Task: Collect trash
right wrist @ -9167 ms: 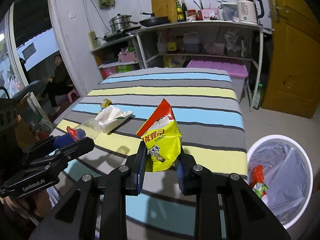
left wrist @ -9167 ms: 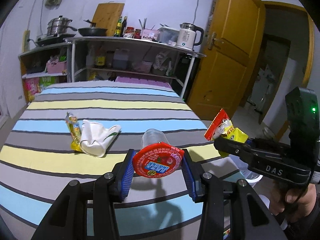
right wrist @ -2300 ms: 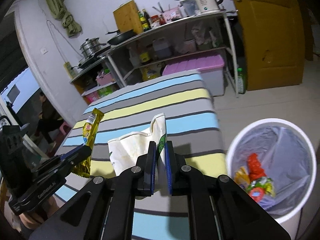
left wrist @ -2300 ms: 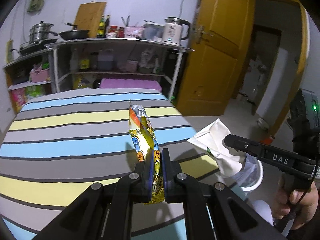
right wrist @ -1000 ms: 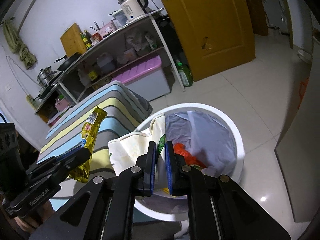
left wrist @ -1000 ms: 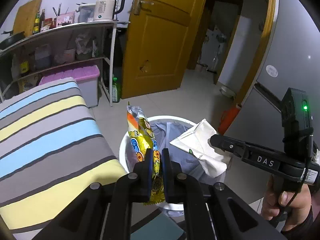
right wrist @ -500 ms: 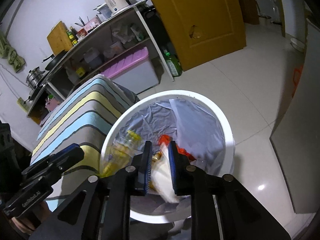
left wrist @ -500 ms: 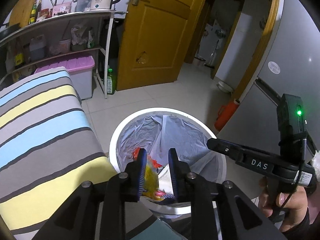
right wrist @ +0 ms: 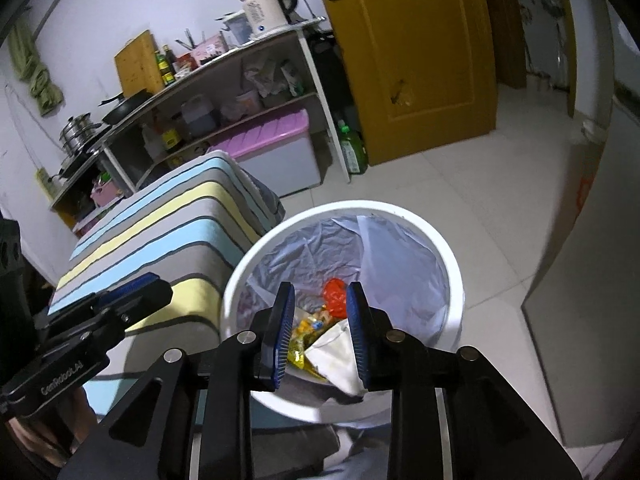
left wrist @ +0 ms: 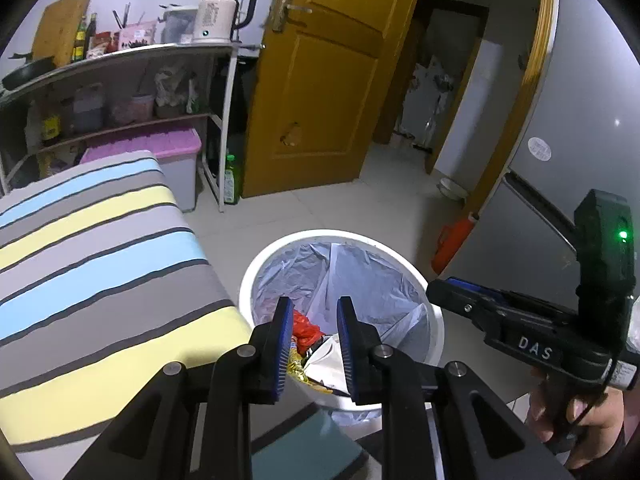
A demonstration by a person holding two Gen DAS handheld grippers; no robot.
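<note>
A white trash bin (left wrist: 432, 304) with a grey liner stands on the floor beside the striped table; it also shows in the right wrist view (right wrist: 452, 264). Inside lie a red wrapper (right wrist: 335, 296), a yellow snack packet (right wrist: 306, 330) and a white paper bag (right wrist: 336, 354). The bag (left wrist: 326, 364) and red wrapper (left wrist: 304, 326) show in the left wrist view too. My left gripper (left wrist: 312, 344) is open and empty above the bin's near rim. My right gripper (right wrist: 320, 330) is open and empty above the bin. The right gripper (left wrist: 464, 300) also appears at the right in the left view.
The striped table (left wrist: 92, 264) lies left of the bin. A metal shelf (right wrist: 240, 76) with a kettle (right wrist: 266, 4), a purple-lidded box (right wrist: 276, 140) and a green bottle (right wrist: 352, 152) stands behind. A yellow door (left wrist: 316, 92) is at the back. A red object (left wrist: 454, 242) sits by the fridge (left wrist: 568, 152).
Both grippers opened over the bin. The yellow snack packet dropped from the left gripper and the white paper bag from the right; both now lie in the bin.
</note>
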